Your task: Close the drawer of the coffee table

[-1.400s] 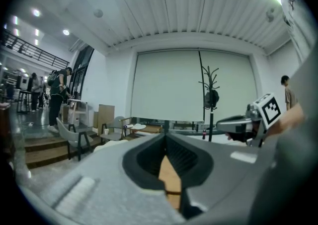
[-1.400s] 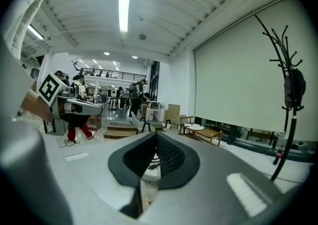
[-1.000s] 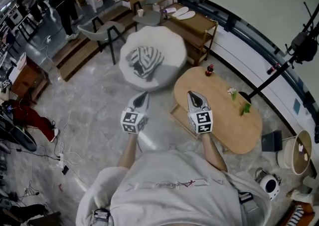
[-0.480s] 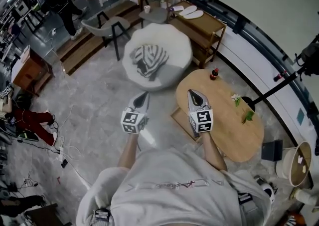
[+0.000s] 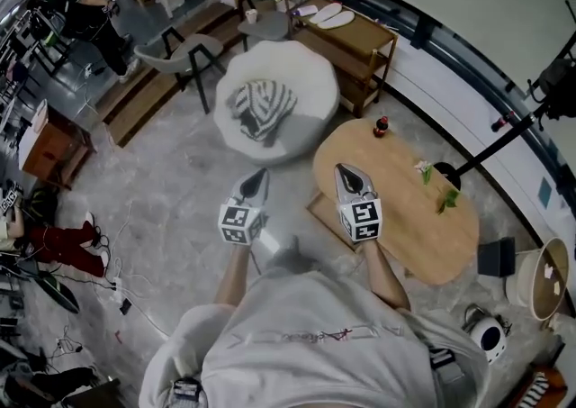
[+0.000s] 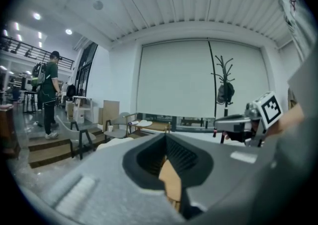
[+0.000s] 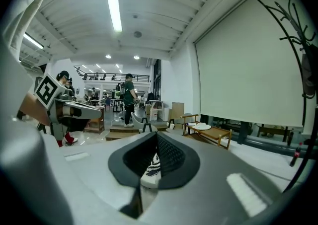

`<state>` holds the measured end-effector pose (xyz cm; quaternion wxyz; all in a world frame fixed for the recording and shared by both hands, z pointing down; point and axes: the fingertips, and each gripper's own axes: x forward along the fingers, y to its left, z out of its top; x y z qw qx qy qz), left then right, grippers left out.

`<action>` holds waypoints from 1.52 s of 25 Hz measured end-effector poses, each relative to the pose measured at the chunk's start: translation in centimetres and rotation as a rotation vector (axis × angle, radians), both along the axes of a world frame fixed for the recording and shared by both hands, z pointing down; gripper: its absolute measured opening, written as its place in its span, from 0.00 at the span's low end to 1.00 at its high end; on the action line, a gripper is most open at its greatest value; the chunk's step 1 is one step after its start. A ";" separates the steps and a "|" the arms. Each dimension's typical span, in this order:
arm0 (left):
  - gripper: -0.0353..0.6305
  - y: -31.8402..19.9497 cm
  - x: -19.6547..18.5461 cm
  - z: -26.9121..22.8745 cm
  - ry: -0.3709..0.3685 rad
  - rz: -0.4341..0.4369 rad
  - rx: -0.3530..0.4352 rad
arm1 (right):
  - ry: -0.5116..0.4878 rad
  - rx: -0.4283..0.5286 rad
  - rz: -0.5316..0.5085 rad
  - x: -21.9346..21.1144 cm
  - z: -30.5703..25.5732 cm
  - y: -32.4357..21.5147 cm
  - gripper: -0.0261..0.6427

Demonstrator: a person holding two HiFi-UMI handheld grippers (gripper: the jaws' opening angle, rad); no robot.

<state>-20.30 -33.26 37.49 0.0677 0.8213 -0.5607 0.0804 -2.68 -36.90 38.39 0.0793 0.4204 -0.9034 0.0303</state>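
Note:
The oval wooden coffee table stands on the right of the head view. Its open drawer juts out from the table's left side. My right gripper is shut and empty, held above the table's left edge and over the drawer. My left gripper is also shut and empty, and hovers over the floor to the left of the drawer. In the left gripper view the closed jaws point level across the room, with the right gripper beside them. The right gripper view shows its own closed jaws.
A white round seat with a striped cloth stands just beyond the grippers. A small red bottle and green sprigs sit on the table. A wooden bench, grey chairs and a black stand surround it.
Both grippers stay shut and side by side; they have eased forward and slightly down together. The head view has swayed a little, so the room shifts in the frame.

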 end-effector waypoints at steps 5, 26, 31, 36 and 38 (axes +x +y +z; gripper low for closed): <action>0.05 -2.2 0.9 0.8 -0.004 0.051 -0.017 | 0.008 0.001 0.053 1.2 0.0 -1.8 0.05; 0.05 -15.6 9.9 0.1 0.055 0.445 0.001 | 0.072 -0.013 0.415 9.1 -0.5 -7.7 0.05; 0.05 -16.6 14.3 0.7 0.073 0.581 -0.018 | 0.088 -0.029 0.553 12.8 -0.1 -6.6 0.05; 0.05 -16.4 18.1 1.2 0.091 0.713 -0.033 | 0.109 -0.045 0.685 15.7 0.0 -4.4 0.05; 0.05 -16.0 19.4 1.5 0.098 0.765 -0.041 | 0.115 -0.057 0.736 16.5 0.2 -3.2 0.05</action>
